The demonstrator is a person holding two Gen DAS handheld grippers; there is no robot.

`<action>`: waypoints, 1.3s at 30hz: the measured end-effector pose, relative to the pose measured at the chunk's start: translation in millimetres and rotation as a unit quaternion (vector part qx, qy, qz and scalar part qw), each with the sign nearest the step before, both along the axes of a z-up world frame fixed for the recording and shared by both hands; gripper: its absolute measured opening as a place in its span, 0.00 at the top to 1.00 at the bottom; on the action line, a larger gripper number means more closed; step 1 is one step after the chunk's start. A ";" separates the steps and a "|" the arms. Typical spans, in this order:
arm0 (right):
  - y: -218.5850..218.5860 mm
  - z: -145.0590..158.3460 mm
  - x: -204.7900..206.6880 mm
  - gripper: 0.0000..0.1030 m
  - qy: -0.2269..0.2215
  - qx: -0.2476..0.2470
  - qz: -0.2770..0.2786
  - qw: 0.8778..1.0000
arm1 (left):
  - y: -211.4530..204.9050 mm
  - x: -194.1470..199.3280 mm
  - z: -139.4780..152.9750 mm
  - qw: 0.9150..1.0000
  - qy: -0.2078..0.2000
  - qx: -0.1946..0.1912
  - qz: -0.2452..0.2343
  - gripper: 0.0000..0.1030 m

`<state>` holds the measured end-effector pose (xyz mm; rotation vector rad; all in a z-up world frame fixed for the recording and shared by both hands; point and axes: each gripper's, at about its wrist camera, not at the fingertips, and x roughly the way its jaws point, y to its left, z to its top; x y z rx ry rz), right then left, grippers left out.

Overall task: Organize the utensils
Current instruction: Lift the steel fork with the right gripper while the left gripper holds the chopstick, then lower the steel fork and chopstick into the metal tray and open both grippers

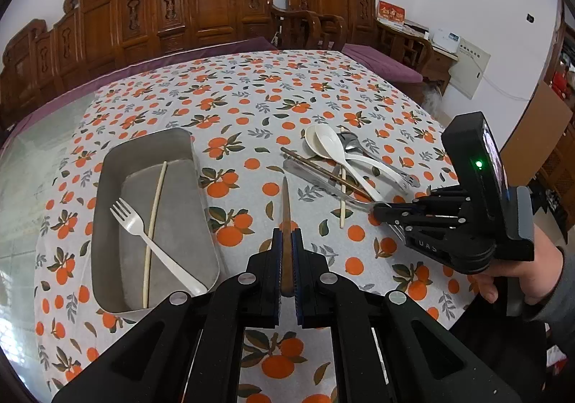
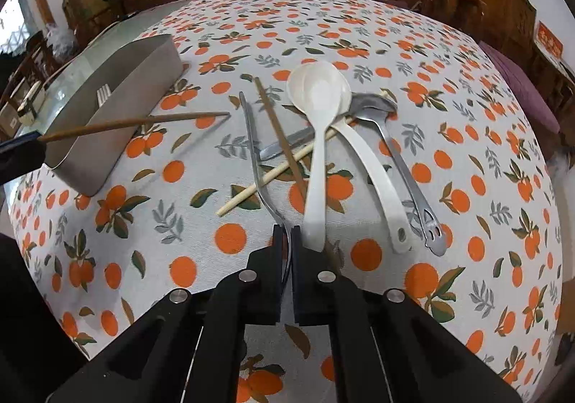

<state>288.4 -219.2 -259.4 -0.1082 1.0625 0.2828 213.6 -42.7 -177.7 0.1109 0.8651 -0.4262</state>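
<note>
My table (image 1: 251, 87) wears a cloth (image 2: 449, 115) printed with oranges and leaves, with bare glass showing along one edge. A grey metal tray (image 1: 107, 187) sits on the cloth. Well apart from it lies a loose heap — two white spoons (image 2: 320, 97), a metal spoon (image 2: 373, 108), a pale chopstick (image 2: 251, 187) and a brown chopstick (image 2: 276, 130) crossing each other.

Open cloth around me, clutter at one o'clock

From my left jaws, the orange-printed tablecloth (image 1: 251, 105) lies bare at twelve o'clock; the grey metal tray (image 1: 107, 166) walls off ten o'clock, and the crossed pile of white plastic spoons (image 2: 320, 94), metal cutlery and chopsticks blocks one o'clock, with carved wooden chairs (image 1: 201, 8) beyond.
</note>
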 end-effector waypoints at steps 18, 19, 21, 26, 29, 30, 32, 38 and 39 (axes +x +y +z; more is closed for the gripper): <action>13.6 50.1 -12.5 0.95 -0.043 0.031 0.015 0.998 | 29.4 -2.7 33.6 0.997 -0.056 -0.009 0.048 0.96; 14.2 52.1 -11.5 0.95 -0.044 0.032 0.015 0.998 | 33.0 -2.0 35.2 0.997 -0.056 -0.010 0.053 0.96; 16.6 56.1 -9.0 0.95 -0.047 0.034 0.016 0.998 | 44.2 1.3 37.7 0.996 -0.059 -0.012 0.069 0.96; 27.8 61.5 -3.7 0.95 -0.050 0.041 0.023 0.998 | 70.9 13.2 39.0 0.992 -0.065 -0.004 0.109 0.96; 38.7 62.2 -1.1 0.95 -0.049 0.047 0.031 0.997 | 82.7 19.7 36.5 0.990 -0.065 0.010 0.127 0.96; 41.8 62.4 -0.4 0.95 -0.048 0.048 0.034 0.997 | 85.3 20.7 35.3 0.989 -0.064 0.013 0.131 0.96; 50.2 62.6 1.9 0.95 -0.047 0.051 0.041 0.997 | 89.3 25.8 30.2 0.988 -0.061 0.021 0.140 0.96; 70.0 62.5 9.5 0.95 -0.043 0.058 0.055 0.996 | 97.8 40.5 8.8 0.987 -0.032 0.030 0.155 0.96; 72.9 62.0 10.8 0.95 -0.042 0.058 0.057 0.996 | 98.6 42.3 5.7 0.987 -0.028 0.031 0.156 0.96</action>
